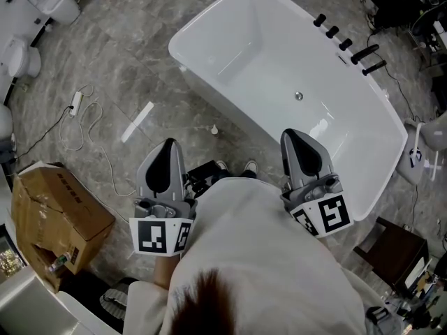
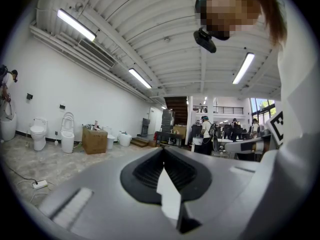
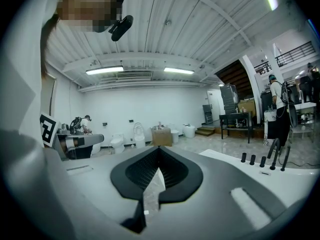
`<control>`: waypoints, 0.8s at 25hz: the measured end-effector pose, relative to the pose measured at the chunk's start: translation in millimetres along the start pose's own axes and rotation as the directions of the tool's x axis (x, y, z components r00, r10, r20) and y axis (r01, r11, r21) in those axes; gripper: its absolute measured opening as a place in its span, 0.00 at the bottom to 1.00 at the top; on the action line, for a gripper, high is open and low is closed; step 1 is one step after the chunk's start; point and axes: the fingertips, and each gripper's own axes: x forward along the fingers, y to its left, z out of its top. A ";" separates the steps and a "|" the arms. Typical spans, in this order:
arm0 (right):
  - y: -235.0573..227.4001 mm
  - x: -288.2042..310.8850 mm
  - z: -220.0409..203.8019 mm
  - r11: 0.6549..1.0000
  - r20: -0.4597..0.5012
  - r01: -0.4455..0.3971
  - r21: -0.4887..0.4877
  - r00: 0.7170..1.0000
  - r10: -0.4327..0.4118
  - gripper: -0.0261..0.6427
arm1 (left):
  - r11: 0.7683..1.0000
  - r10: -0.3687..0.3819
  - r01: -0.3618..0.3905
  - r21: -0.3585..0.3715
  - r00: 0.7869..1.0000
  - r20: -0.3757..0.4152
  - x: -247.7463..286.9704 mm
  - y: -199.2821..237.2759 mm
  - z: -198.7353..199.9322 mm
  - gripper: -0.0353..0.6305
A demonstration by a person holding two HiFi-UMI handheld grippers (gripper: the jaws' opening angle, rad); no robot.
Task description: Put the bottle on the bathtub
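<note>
Both hands hold their tools level and side by side close to the chest, pointing at the far bathtub (image 1: 237, 40). It is glossy white with 5 black fittings (image 1: 346, 44) on its right rim. A small white object (image 1: 214, 129), perhaps the bottle, stands on the floor near the tub. The left gripper (image 1: 167, 149) and right gripper (image 1: 299, 139) have jaws pressed together, holding nothing.

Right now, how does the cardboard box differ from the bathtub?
The cardboard box is brown and matte; the bathtub is white and glossy. The box is angular and battered, open at one end; the bathtub is smoothly rounded and intact. The box looks far smaller than the bathtub. Both stand on the grey marbled floor.
</note>
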 end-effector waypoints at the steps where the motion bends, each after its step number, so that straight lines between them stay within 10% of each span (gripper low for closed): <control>1: -1.2 0.0 -0.1 1.000 -0.001 0.000 0.000 1.000 0.000 0.04 | 1.000 0.001 -0.001 -0.001 1.000 0.000 0.7 -0.7 -0.3 0.13; 20: 1.0 -4.5 -0.8 1.000 -0.001 -0.007 -0.010 1.000 0.007 0.04 | 1.000 0.005 -0.005 -0.003 1.000 0.005 -2.6 -3.1 1.7 0.13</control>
